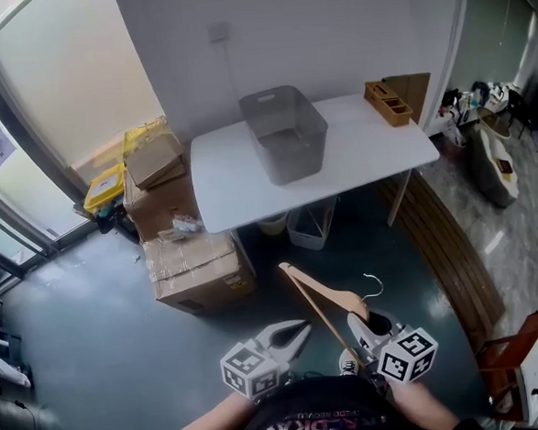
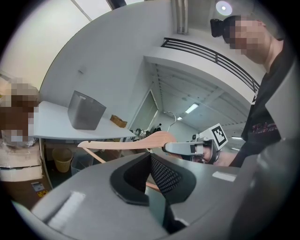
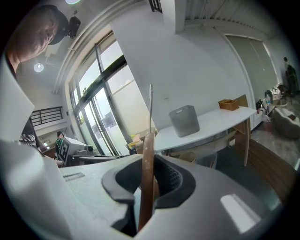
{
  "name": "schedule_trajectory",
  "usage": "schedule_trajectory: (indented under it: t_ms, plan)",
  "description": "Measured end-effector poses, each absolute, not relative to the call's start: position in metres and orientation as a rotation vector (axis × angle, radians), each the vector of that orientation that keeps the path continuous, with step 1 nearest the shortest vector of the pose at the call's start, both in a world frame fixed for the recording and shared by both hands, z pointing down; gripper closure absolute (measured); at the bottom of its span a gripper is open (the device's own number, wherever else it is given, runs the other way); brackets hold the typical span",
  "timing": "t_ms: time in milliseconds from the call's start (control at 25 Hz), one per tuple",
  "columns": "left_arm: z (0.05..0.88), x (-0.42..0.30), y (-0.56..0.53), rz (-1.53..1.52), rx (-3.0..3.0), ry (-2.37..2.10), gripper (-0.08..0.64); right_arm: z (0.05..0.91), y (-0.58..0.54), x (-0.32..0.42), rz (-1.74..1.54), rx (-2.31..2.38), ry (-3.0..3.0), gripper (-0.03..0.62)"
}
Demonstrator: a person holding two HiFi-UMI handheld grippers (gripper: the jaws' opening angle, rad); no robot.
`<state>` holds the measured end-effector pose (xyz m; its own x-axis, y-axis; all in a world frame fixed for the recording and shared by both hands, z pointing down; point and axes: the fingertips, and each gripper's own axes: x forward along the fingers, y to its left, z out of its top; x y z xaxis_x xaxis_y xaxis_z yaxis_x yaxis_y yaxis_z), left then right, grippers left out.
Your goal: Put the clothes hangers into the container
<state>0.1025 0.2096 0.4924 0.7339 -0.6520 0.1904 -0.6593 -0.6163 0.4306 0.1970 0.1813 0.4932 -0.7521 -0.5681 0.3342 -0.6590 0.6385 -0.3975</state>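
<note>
Hanger (image 1: 322,293) is hanging low over the floor, well short of the bench (image 1: 225,180). My right gripper (image 1: 361,327) is clamping its wooden body near the hook. My left gripper (image 1: 300,328) is sitting just beside the lower bar, jaws together, gripping nothing. Container (image 1: 310,115) is standing on the bench.
</note>
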Motion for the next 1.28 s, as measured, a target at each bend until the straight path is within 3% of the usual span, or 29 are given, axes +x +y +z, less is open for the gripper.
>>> schedule_trajectory:
  t_ms: [760, 1280]
  plan:
    - [0.503, 0.016, 0.224, -0.044, 2.414, -1.026, 0.560, 0.492, 0.188, 0.115, 0.743, 0.998, -2.657, 0.534]
    - [0.518, -0.004, 0.187, -0.062, 2.367, -1.029, 0.560, 0.498, 0.139, 0.100, 0.744, 1.010, -2.642, 0.534]
